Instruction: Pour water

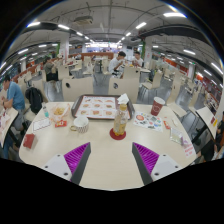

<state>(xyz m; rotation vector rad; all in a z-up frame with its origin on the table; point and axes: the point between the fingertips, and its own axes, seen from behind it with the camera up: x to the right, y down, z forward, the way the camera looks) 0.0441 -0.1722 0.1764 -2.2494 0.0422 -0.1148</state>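
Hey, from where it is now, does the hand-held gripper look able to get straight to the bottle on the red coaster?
Probably yes. The hand-held gripper is open, and the bottle stands just ahead of its fingers on bare table. The stacked bowls and brown cup sit off to either side.

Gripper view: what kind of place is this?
Likely a cafeteria or canteen: rows of tables beyond, ceiling strip lights, seated people, and a food tray on the near table.
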